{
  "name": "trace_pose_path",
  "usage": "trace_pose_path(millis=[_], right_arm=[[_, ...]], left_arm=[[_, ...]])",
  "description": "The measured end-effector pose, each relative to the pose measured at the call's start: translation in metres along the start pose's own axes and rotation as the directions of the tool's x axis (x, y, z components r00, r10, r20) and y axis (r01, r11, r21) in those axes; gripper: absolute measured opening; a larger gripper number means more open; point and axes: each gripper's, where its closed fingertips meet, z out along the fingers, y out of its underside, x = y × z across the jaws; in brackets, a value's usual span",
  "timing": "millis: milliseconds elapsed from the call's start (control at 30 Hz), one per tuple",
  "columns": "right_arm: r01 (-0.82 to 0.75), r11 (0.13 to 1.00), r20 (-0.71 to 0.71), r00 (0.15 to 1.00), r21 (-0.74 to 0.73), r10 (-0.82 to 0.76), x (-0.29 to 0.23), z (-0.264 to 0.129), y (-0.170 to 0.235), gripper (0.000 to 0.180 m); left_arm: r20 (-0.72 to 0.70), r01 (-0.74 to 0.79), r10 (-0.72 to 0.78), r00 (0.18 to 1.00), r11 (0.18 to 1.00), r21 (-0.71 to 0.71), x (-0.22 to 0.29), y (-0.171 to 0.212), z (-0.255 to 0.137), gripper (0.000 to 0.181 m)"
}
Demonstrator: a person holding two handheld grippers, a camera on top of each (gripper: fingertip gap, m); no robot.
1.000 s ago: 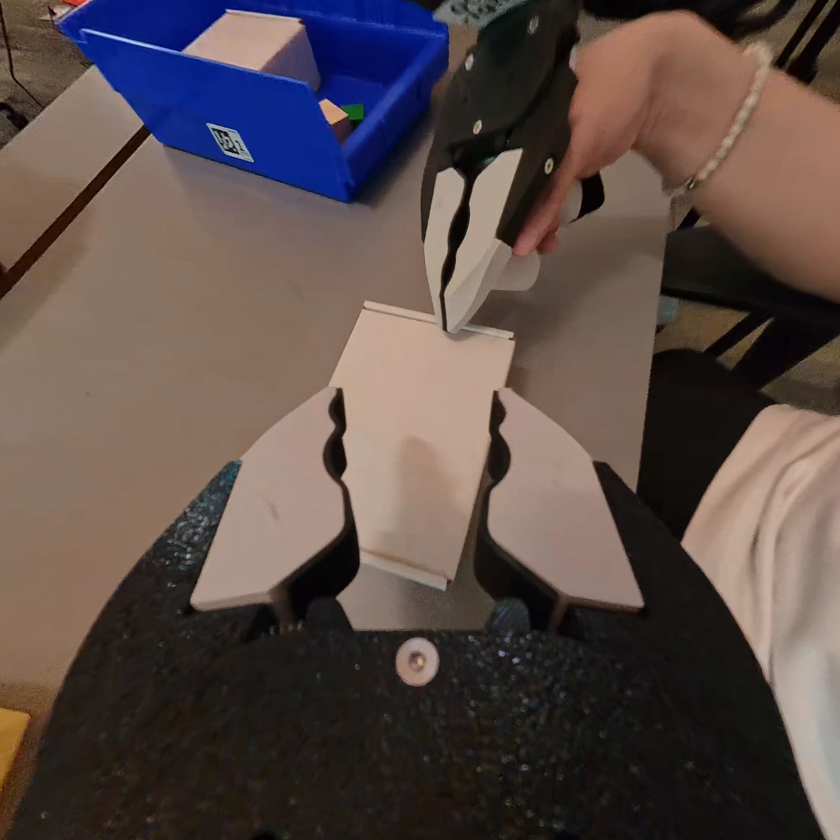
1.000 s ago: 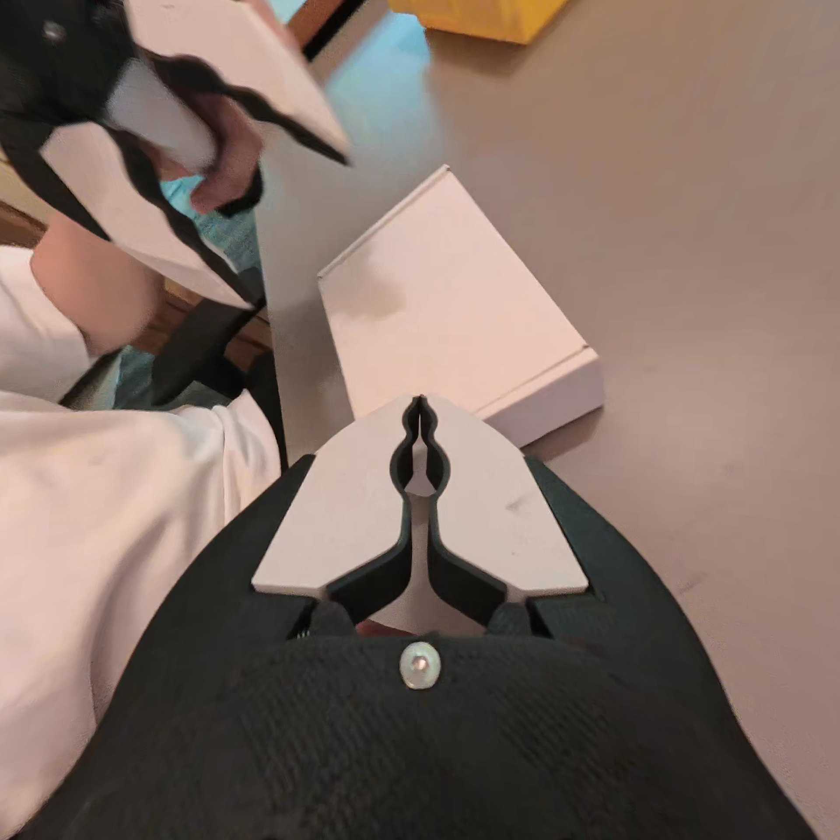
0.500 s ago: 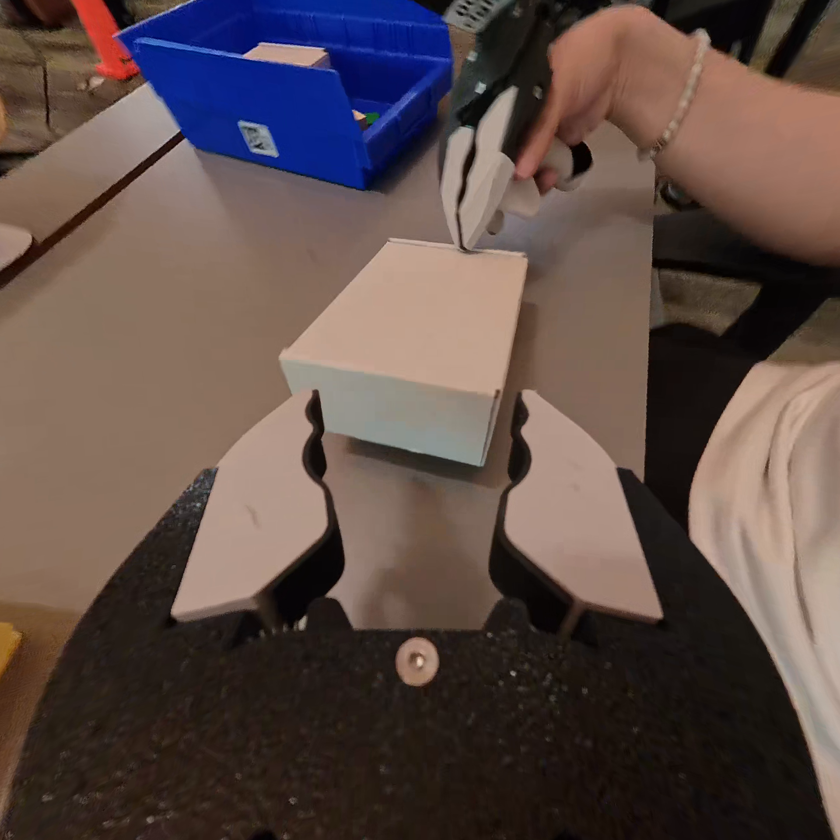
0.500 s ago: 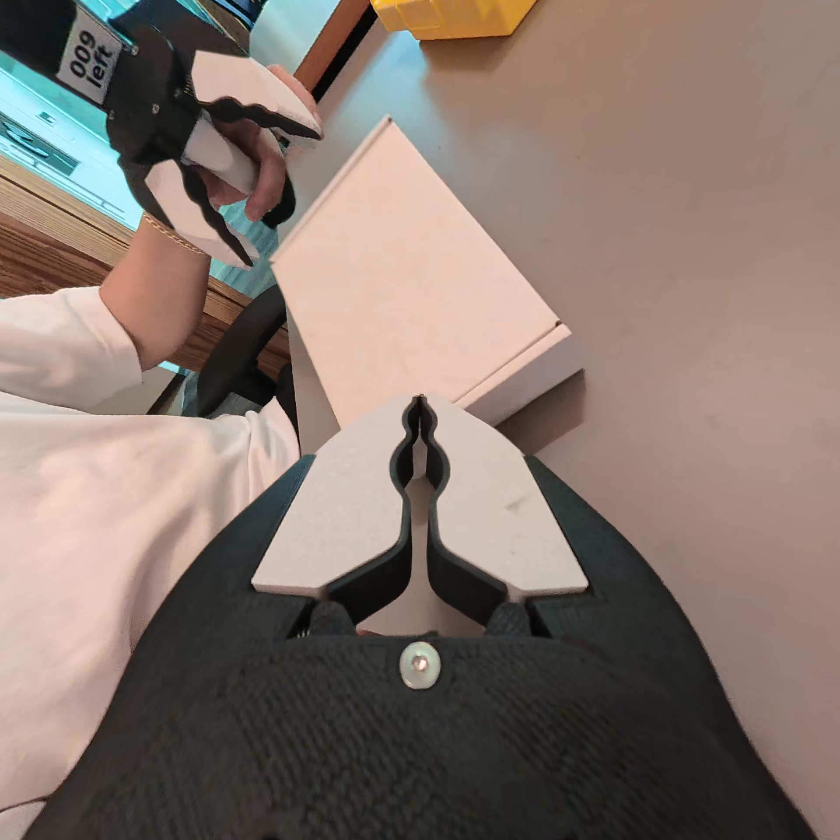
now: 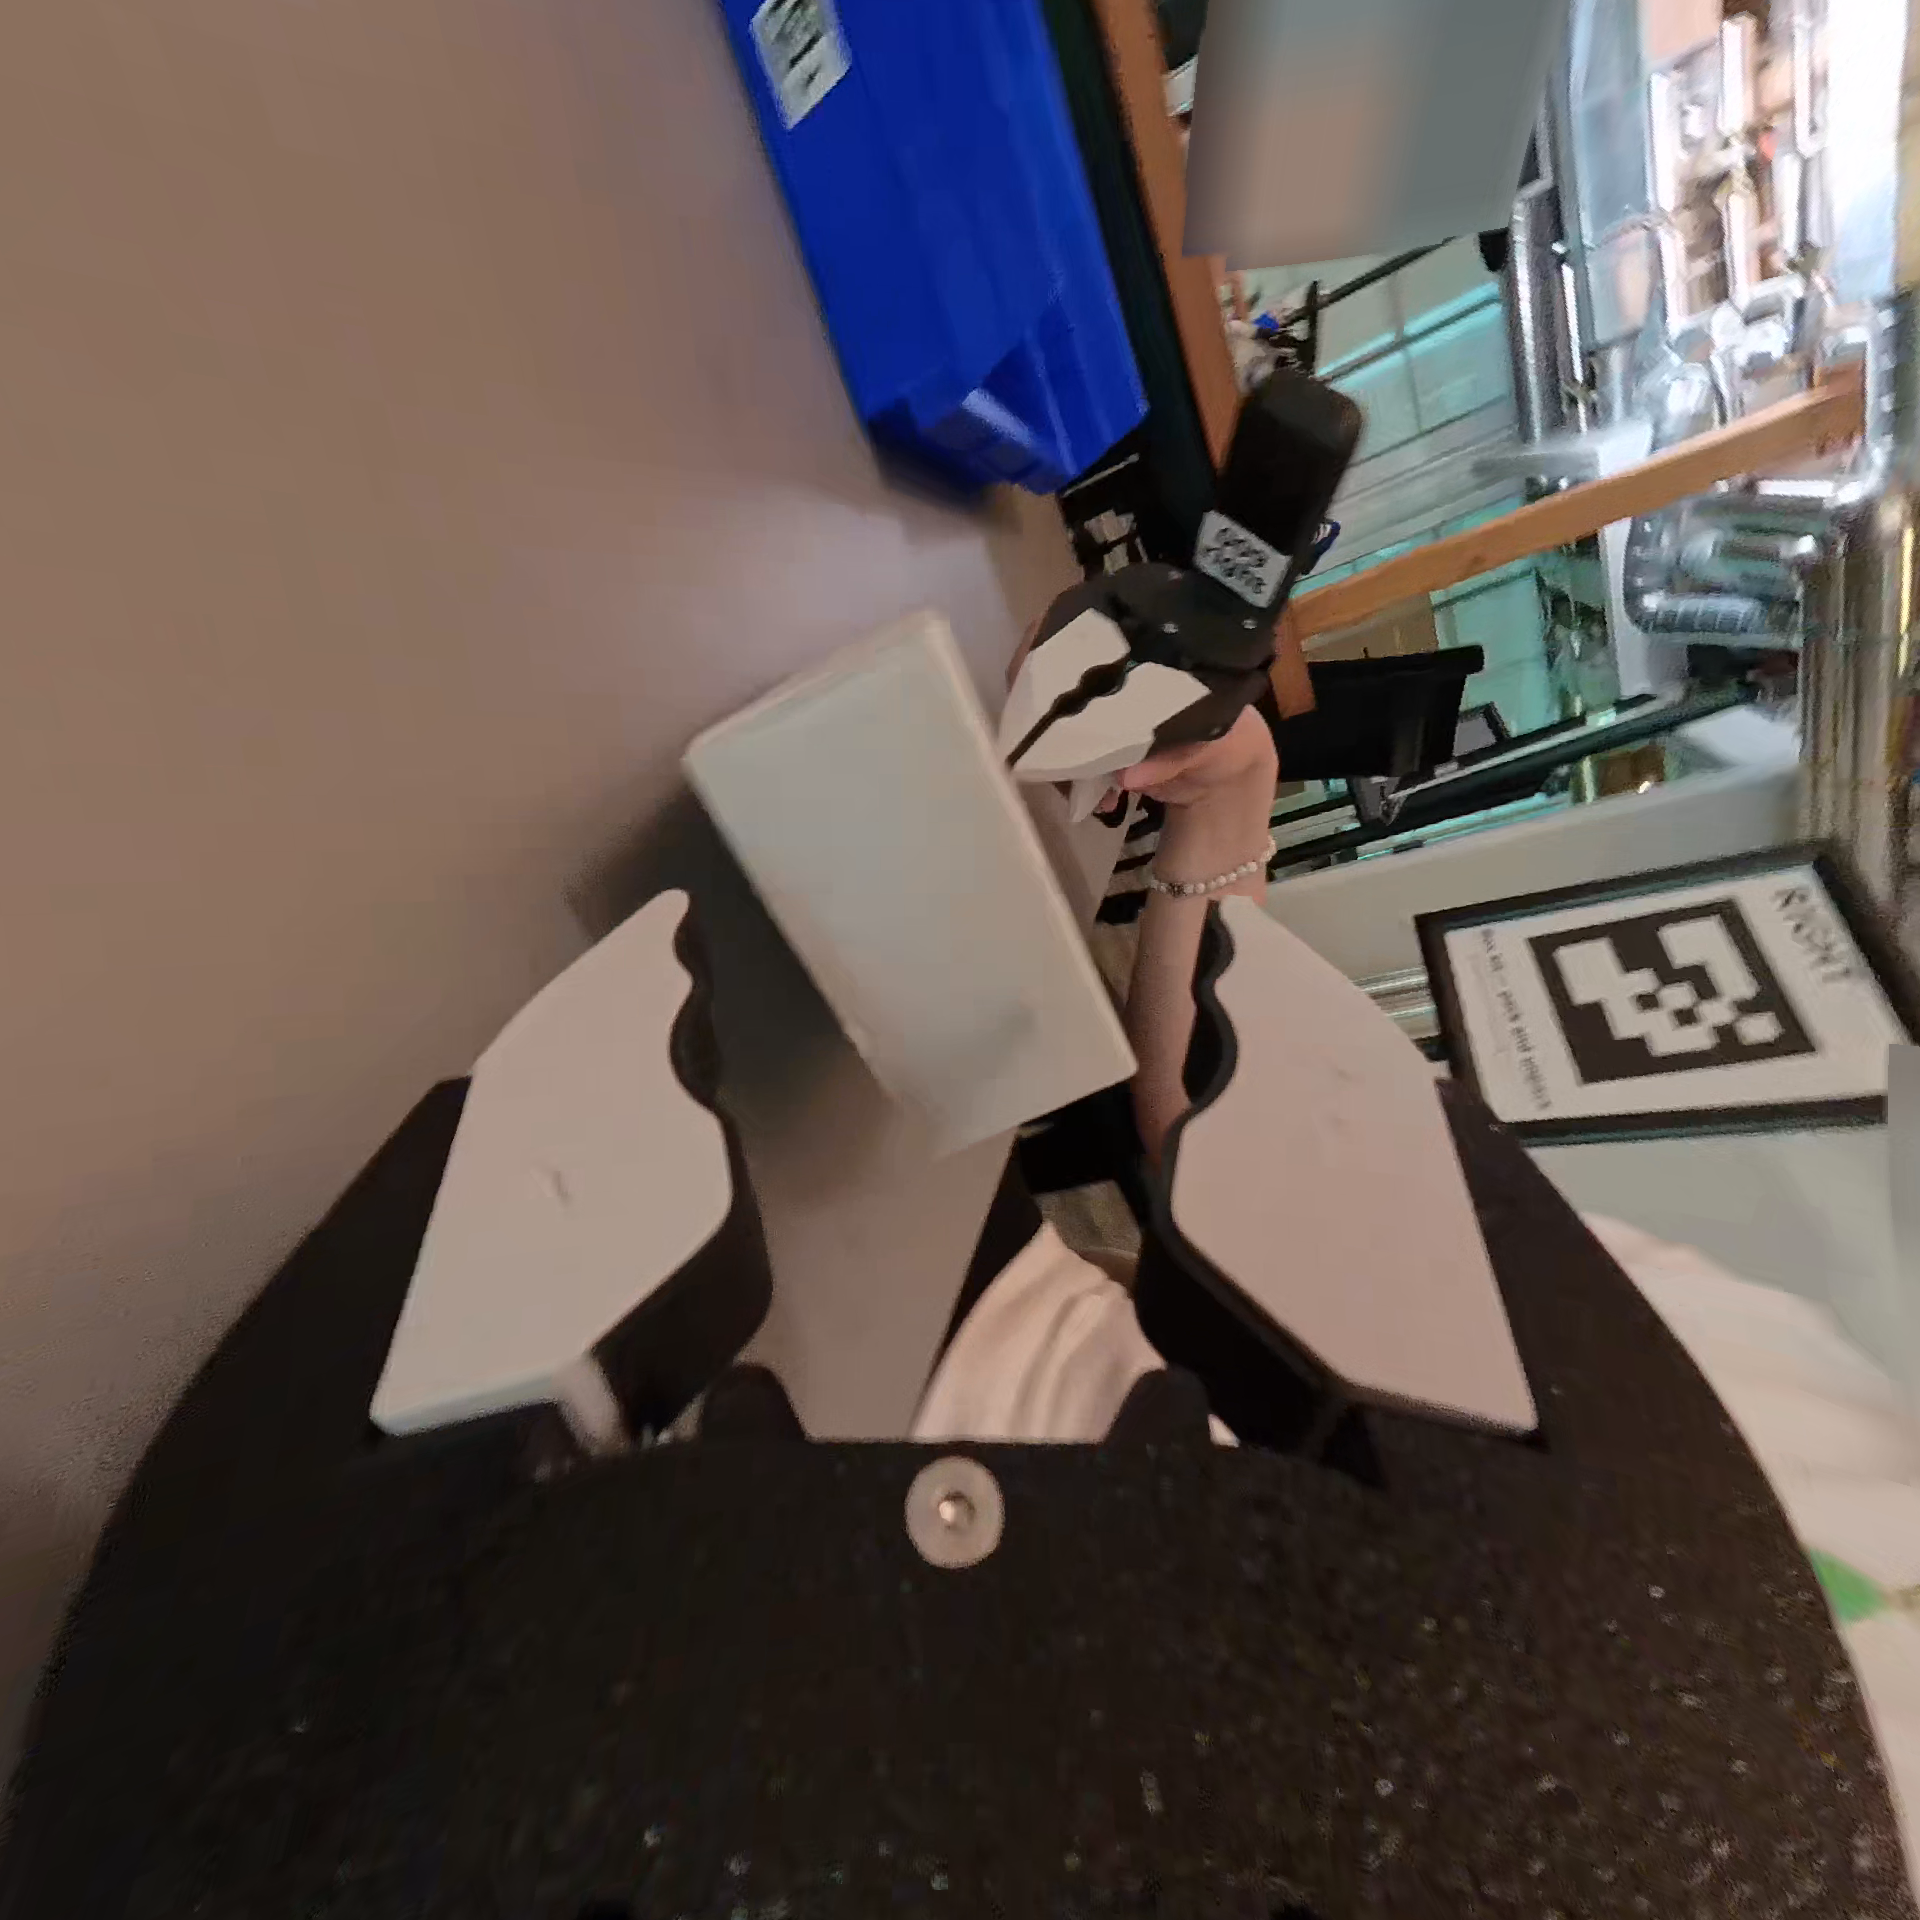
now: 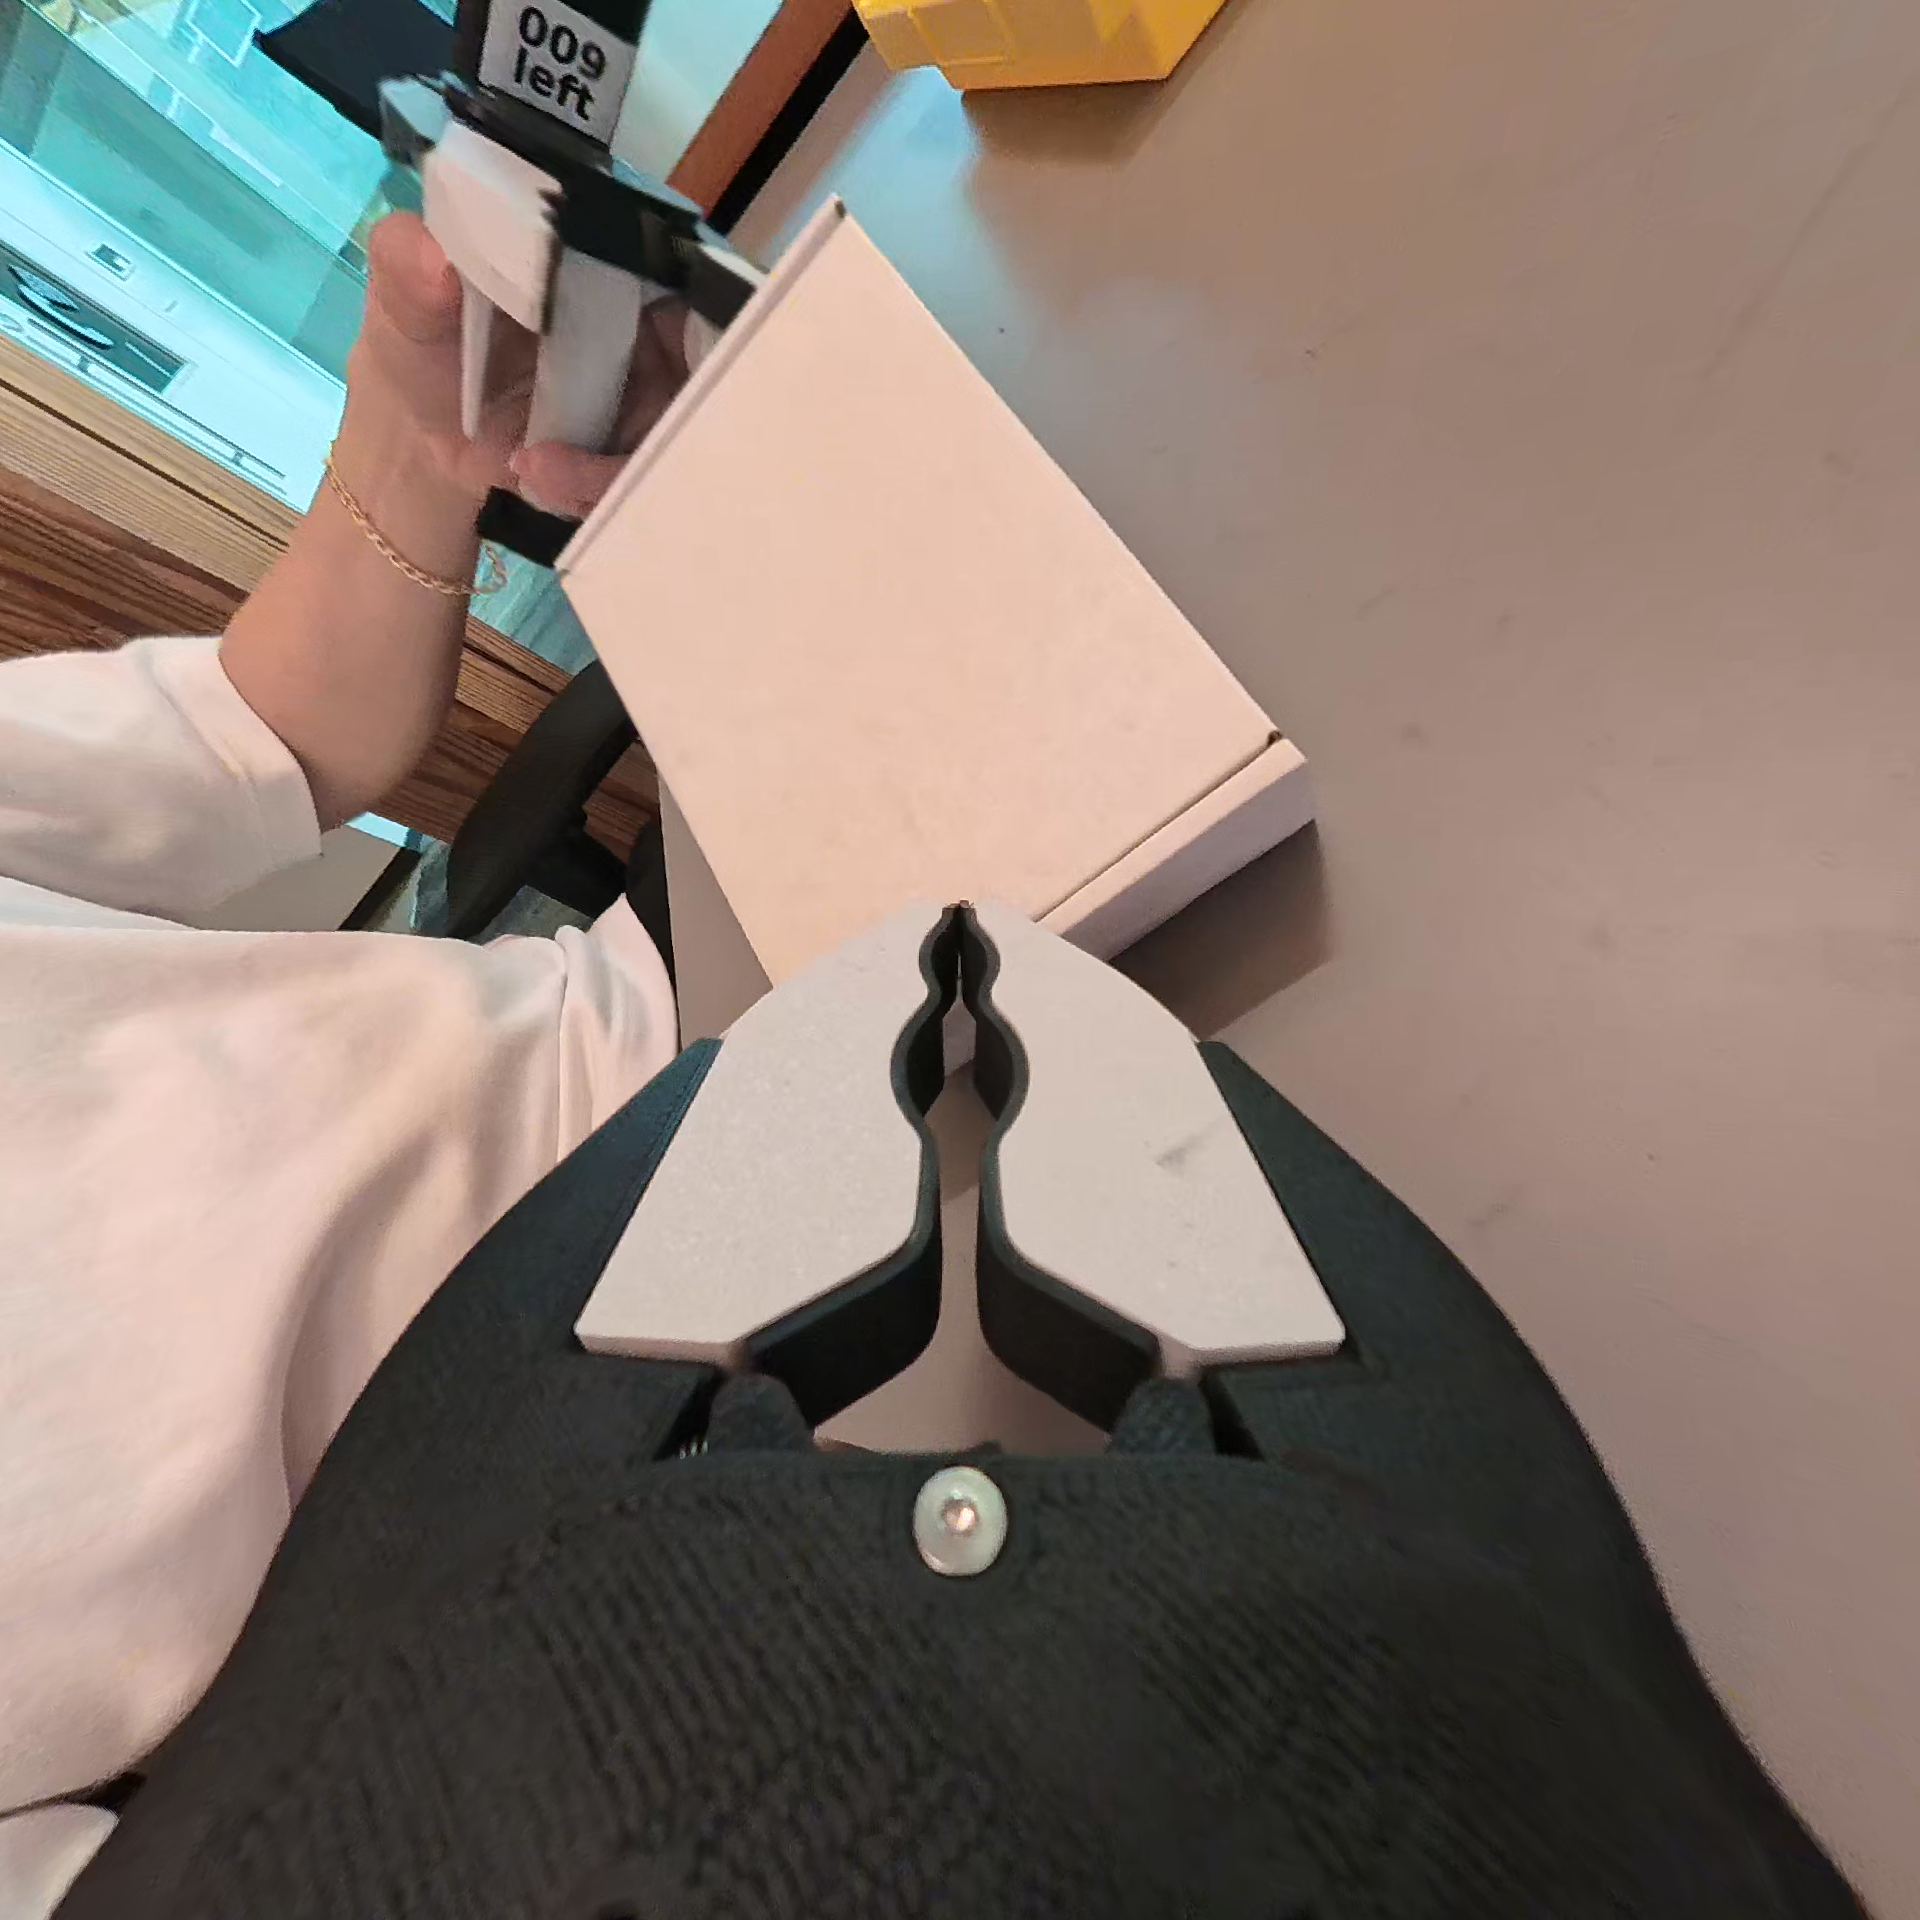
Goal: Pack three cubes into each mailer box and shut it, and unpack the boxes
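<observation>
A closed white mailer box [image 6: 883, 644] lies on the grey table [image 6: 1558, 520], with one corner past the table's edge. My right gripper [image 6: 961, 914] is shut and empty, its tips at the box's near end. In the left wrist view the box [image 5: 904, 883] sits between the tips of my open left gripper [image 5: 951, 914], and the right gripper [image 5: 1081, 707] touches its far end. The right wrist view shows the left gripper [image 6: 540, 343] at the box's far corner, turned on its side. No cubes are visible.
A blue bin [image 5: 935, 239] stands on the table beyond the box. A yellow bin [image 6: 1039, 42] sits at the far edge in the right wrist view. A framed black-and-white marker sign [image 5: 1652, 1008] and the person's white sleeve [image 6: 260, 1091] are off the table.
My left gripper has drawn back, rolled onto its side and come round the box's end near the table edge, staying open. The right gripper stays shut at the other end.
</observation>
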Motion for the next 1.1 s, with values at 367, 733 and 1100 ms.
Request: trace_pose_path(millis=[367,733,1100], right_arm=[[0.001,1.0,0.009,1.0,0.017,-0.002,0.0,0.002,-0.003,0.0],[-0.01,0.999,0.026,1.0,0.038,0.009,0.0,0.002,-0.005,0.0],[-0.01,0.998,0.018,1.0,0.06,0.009,0.003,-0.003,-0.007,0.0]], left_arm=[[0.183,-0.844,0.937,-0.296,-0.167,-0.51,0.029,0.027,0.003,0.101],[-0.151,-0.162,0.623,-0.767,-0.417,-0.894,-0.017,0.053,0.03,0.103],[-0.097,-0.089,0.491,-0.866,-0.343,-0.935,-0.014,0.023,0.037,0.074]])
